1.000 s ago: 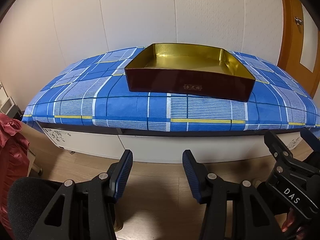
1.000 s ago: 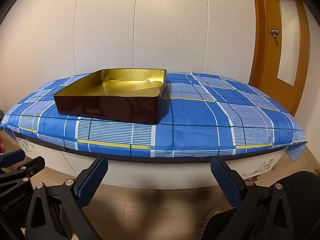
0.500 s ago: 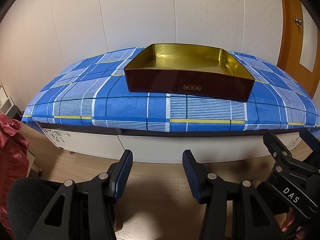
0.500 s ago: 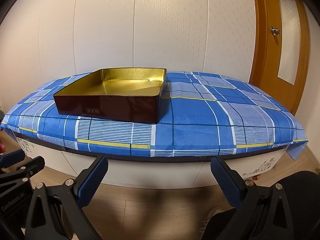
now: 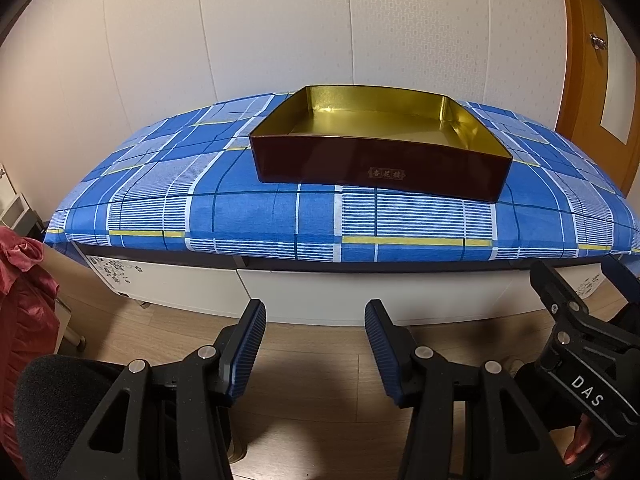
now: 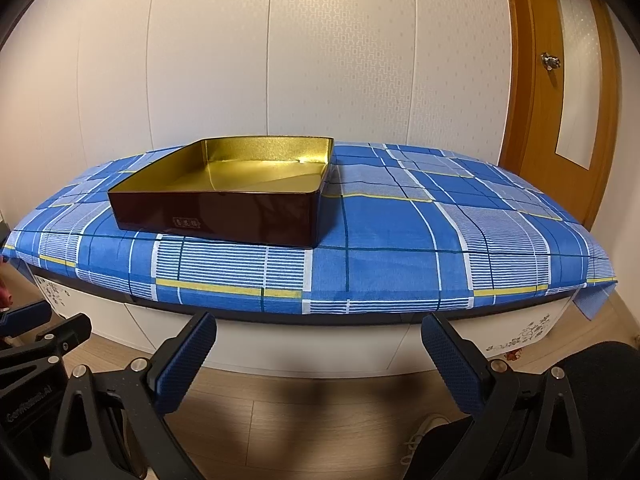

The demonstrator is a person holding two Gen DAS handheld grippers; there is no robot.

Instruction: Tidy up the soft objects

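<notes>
Left wrist view: white panelled wall point(image 5: 280, 40) behind a low bed; plaid cover point(image 5: 240, 200) over it, blue, white and yellow. Tray point(image 5: 376, 160), dark red outside and gold inside, on the cover, nothing in it. Left gripper point(image 5: 315, 348) over wood floor point(image 5: 312, 400), jaws narrowly parted, nothing between. Red cloth point(image 5: 20, 300) at left edge.
Right wrist view: same wall, wooden door point(image 6: 560, 100) at right. Tray point(image 6: 224, 208) left of centre on the cover. Right gripper point(image 6: 318, 364) low before the bed, jaws wide, gripping nothing

Pale panelled wall point(image 6: 320, 60), wooden door point(image 6: 560, 92) at right, light wood-plank floor point(image 5: 316, 360) below a white cabinet point(image 6: 304, 346).
</notes>
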